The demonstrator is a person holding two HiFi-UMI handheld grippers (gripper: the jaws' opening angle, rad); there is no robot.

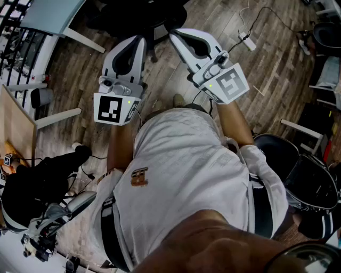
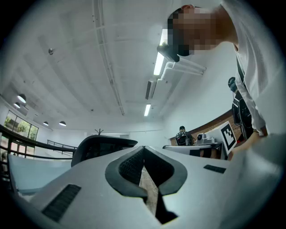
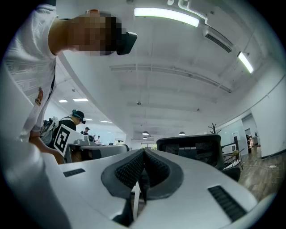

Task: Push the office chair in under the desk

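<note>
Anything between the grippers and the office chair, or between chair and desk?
Nothing visible. The left gripper and right gripper, fingers shut and empty, point at the office chair with only wood floor between. The desk stands just left of the chair in the head view, nothing between them.

Nothing legible anywhere, no words, no numbers. At ten o'clock a black-and-white square marker (image 1: 111,109), another marker (image 1: 230,83) at two o'clock: patterns only. Orange emblem (image 1: 139,177) on the white shirt (image 1: 186,160), too blurred to read.

Bright ceiling strip lights (image 3: 166,16), dim floor (image 1: 277,64), dark fisheye corners, soft foreground
</note>
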